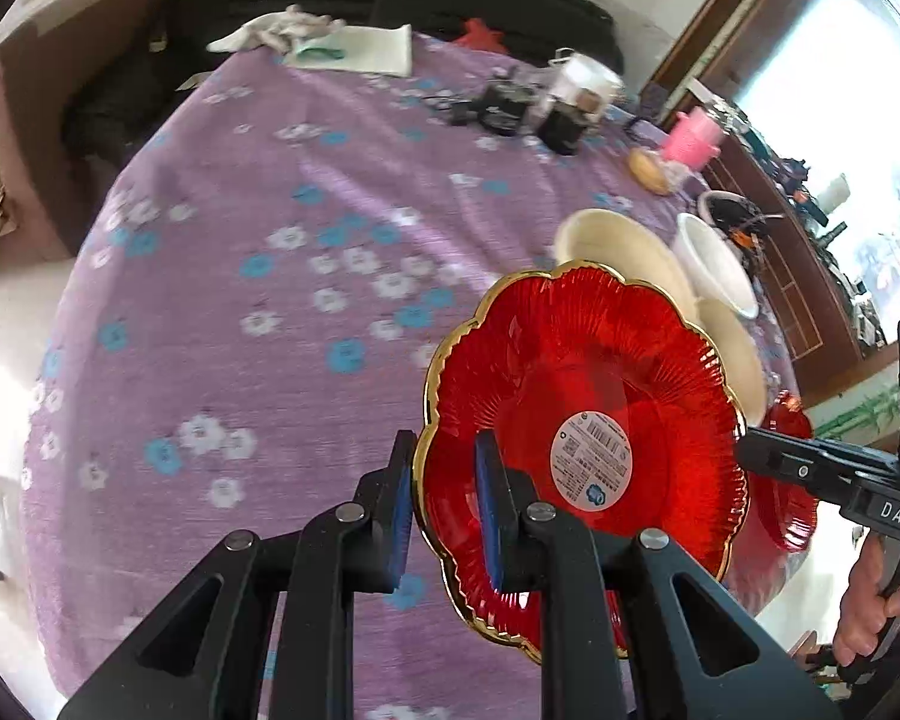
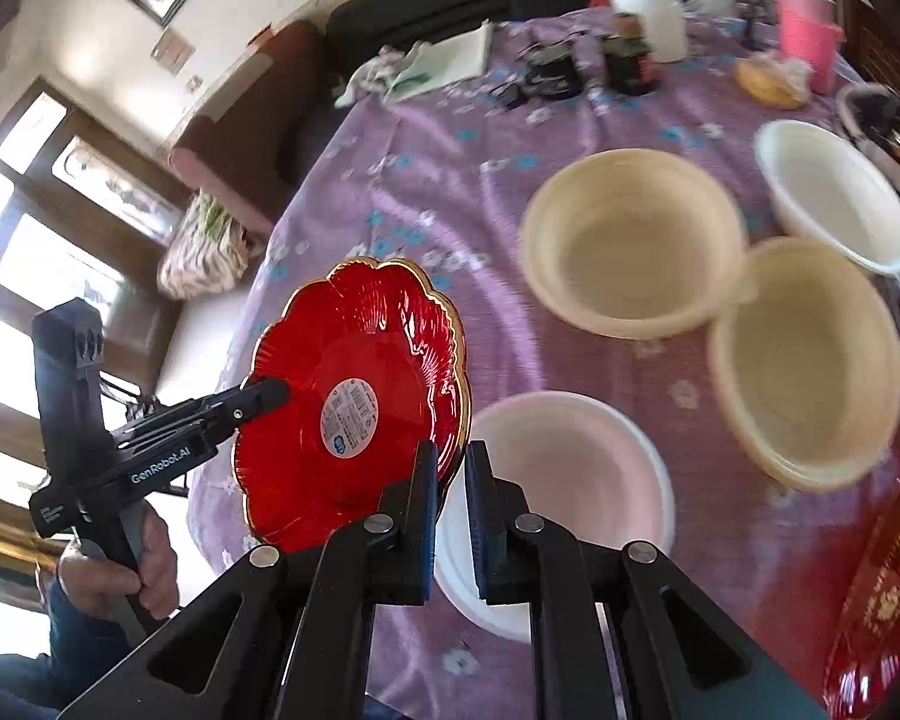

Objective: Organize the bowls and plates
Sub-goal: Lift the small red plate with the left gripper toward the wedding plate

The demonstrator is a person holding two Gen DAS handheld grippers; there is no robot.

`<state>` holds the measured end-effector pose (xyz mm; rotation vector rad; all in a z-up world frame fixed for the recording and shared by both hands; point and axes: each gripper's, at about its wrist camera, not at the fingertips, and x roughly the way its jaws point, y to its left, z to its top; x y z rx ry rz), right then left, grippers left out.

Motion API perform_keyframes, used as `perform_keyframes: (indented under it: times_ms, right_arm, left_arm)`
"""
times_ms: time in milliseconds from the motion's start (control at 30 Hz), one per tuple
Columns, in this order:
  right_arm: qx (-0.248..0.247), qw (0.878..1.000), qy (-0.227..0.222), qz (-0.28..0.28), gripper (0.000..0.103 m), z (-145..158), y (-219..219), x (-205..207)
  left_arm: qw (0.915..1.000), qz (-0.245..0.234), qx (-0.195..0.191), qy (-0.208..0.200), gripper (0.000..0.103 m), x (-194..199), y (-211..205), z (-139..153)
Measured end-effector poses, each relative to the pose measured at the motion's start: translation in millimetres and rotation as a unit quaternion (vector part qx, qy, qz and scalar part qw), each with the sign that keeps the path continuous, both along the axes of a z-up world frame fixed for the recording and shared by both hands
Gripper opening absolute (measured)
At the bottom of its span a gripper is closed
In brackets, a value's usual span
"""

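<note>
The left gripper (image 1: 444, 462) is pinching the scalloped gold rim of a red plate (image 1: 570, 372). The right gripper (image 2: 452, 462), its fingers pressed almost together, seems to nip the opposite rim. Between them, the plate hangs tilted above the table's purple flowered cloth (image 1: 240, 300), with its label showing. From where I stand the sorting looks barely begun. Two cream bowls (image 2: 630, 240) sit touching each other, with a white bowl (image 2: 834, 192) just beyond them and a pale pink bowl (image 2: 570, 468) nearer. All four are single and none is nested. A second red plate (image 1: 786, 480) lies low on the right, close to the table's near edge. I judge that the plates still have to be paired and the bowls stacked. The left and middle of the cloth are a broad open stretch, good room for setting down. The far end is crowded with jars and a pink cup (image 1: 690, 141), and the cloth drops away close under the raised plate.
</note>
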<state>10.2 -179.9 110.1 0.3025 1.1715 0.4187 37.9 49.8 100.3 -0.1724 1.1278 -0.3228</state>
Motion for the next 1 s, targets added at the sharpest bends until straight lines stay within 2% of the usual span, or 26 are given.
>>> perform_keyframes:
  times_ms: [267, 600, 767, 1000]
  right_arm:
    - [0.035, 0.998, -0.005, -0.060, 0.010, 11, -79, -38]
    - [0.044, 0.990, -0.010, -0.133, 0.010, 18, -193, -85]
    - [0.049, 0.984, -0.007, -0.173, 0.010, 13, -236, -109]
    - [0.055, 0.968, -0.005, -0.246, 0.010, 2, -289, -151]
  left_arm:
    - [0.9977, -0.065, 0.011, -0.012, 0.021, -9, -89, 17]
    - [0.9897, -0.142, 0.016, -0.012, 0.022, -26, -205, 20]
    - [0.9822, -0.186, 0.023, -0.012, 0.022, -35, -255, 18]
    - [0.9675, -0.251, 0.030, -0.007, 0.024, -51, -320, 2]
